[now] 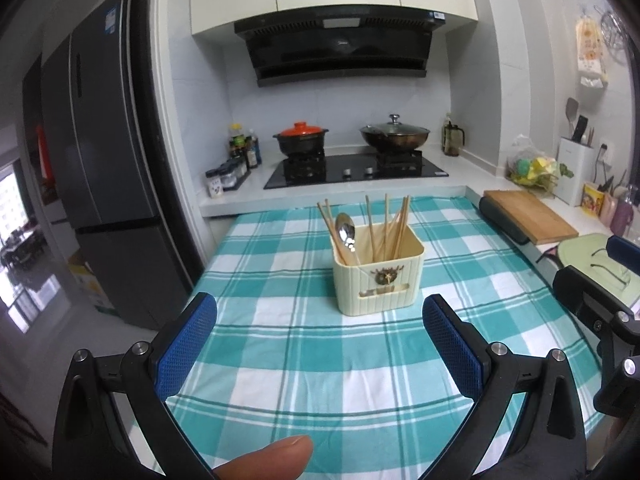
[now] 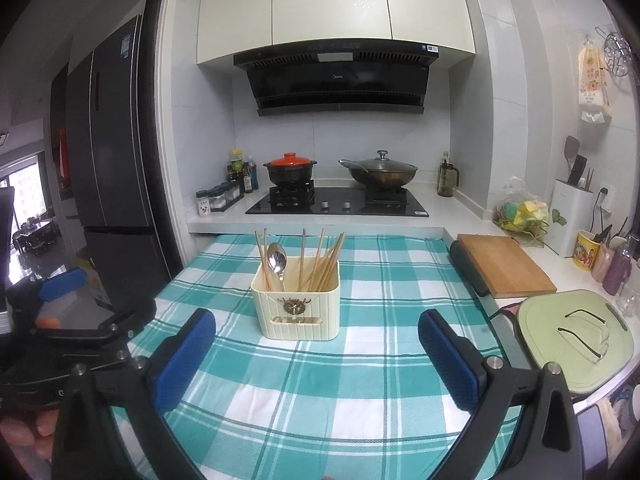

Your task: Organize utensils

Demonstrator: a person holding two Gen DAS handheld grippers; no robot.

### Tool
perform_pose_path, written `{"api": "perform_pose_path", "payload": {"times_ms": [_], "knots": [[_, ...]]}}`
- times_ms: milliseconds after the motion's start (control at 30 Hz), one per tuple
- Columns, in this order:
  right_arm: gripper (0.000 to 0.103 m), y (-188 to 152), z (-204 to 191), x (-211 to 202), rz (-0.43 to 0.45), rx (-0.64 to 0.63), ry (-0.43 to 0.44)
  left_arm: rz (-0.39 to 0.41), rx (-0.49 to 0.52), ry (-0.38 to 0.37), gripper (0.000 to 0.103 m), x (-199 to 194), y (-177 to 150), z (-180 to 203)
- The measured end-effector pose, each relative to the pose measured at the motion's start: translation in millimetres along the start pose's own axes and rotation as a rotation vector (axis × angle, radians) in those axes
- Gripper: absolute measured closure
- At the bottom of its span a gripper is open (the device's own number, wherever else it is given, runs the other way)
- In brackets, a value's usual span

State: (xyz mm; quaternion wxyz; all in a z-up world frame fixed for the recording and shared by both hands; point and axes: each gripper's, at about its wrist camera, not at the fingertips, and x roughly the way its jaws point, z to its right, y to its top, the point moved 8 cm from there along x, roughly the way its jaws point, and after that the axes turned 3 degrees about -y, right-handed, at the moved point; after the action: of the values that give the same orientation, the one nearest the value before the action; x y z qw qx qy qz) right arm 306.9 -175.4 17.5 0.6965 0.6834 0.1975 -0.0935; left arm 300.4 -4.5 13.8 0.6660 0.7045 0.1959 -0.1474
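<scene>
We see the holder (image 1: 378, 270) mid-frame on the checked counter (image 1: 304, 360), chopsticks (image 1: 394, 222) and spoon (image 1: 346, 232) standing upright inside, so sorting looks done. Left claw (image 1: 320, 312) hovers low at bottom of frame, spread wide, empty. Right claw (image 2: 316, 330) likewise spread, empty, level, aimed at the holder, well short of it.

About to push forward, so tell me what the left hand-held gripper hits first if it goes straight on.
Probably the ribbed cream plastic utensil box holding wooden chopsticks and a metal spoon. It sits ahead, between the open left hand-held gripper fingers' line, over bare teal checked tablecloth. Depth is unclear.
</scene>
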Motion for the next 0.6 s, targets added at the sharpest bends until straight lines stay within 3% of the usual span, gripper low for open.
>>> {"api": "perform_pose_path", "payload": {"times_ms": [600], "knots": [[0.000,-1,-9,-14,0.012,-0.012,0.027,0.001,-0.012,-0.020,0.000,-10,1,3]]}}
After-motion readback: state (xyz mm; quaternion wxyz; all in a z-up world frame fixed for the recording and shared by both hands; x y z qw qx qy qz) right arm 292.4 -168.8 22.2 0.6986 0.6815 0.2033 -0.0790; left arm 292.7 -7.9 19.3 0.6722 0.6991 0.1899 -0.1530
